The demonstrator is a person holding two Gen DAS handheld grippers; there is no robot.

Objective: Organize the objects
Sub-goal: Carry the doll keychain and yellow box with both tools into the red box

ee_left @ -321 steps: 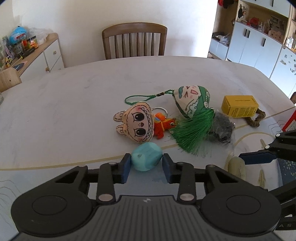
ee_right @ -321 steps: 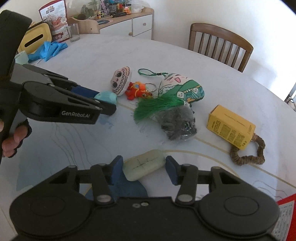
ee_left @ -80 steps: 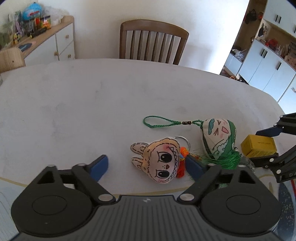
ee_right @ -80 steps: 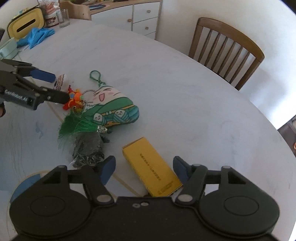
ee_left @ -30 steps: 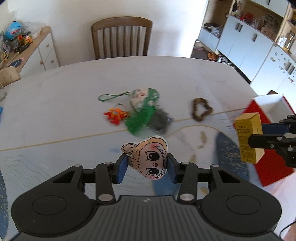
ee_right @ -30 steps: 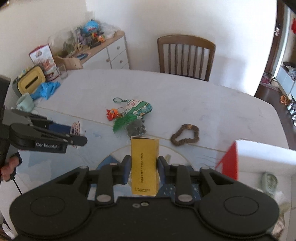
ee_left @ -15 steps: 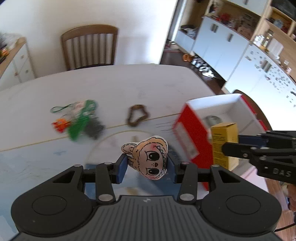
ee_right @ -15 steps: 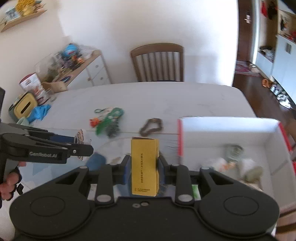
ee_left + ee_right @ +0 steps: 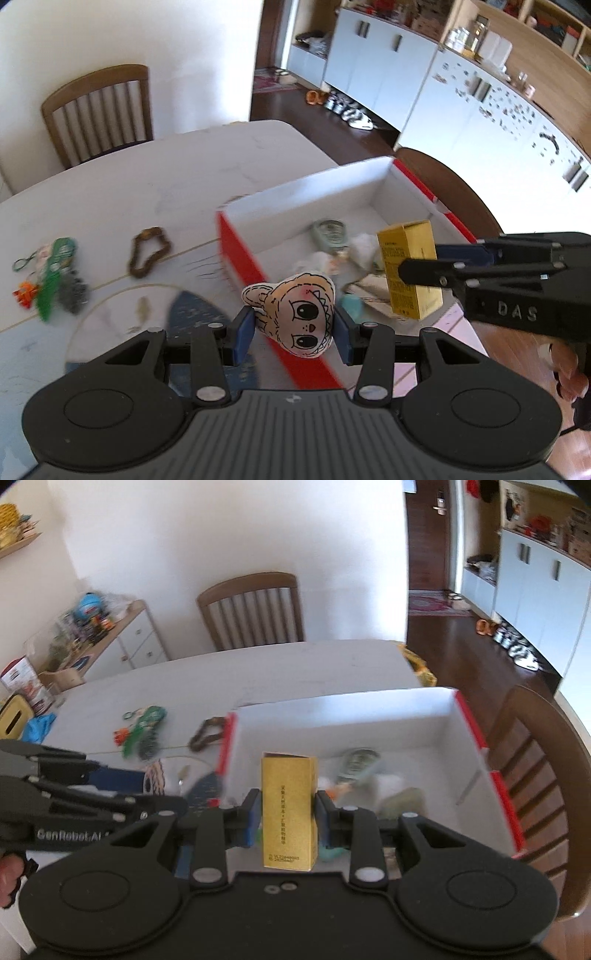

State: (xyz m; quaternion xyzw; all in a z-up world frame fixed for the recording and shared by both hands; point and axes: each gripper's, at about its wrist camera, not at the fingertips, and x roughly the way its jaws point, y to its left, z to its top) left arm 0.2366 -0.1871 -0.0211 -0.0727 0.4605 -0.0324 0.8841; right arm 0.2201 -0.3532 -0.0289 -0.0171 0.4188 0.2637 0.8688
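Red-walled box (image 9: 255, 266) fills the centre and right of both views now, where a second ago it sat only at the far right edge, so both hands have carried their loads across the table (image 9: 129, 184) to the drop zone. That puts this round of tidying close to the release.

Left claw (image 9: 293, 328), low centre of its own view, is clamped on the plush face charm (image 9: 299, 317), blue pads pressed to either side of it. The charm hangs right over the box's near red wall, not yet clear of it and over the white floor.

Right claw (image 9: 284, 818) is clamped on the yellow carton (image 9: 289, 808), held upright between the pads. In the left view that carton (image 9: 410, 273) hovers inside the box's outline at centre right, above the items lying on its floor.

Both claws point steeply down and forward toward the box, the right one coming in from the right edge of the left view, with fingers (image 9: 569, 373) of the hand wrapped around its grip.

Left on the table, middle left of the left view: the brown bracelet (image 9: 147, 251) and the green tassel charm (image 9: 55, 273) with its cluster, well apart from the box. My read: more trips to come.
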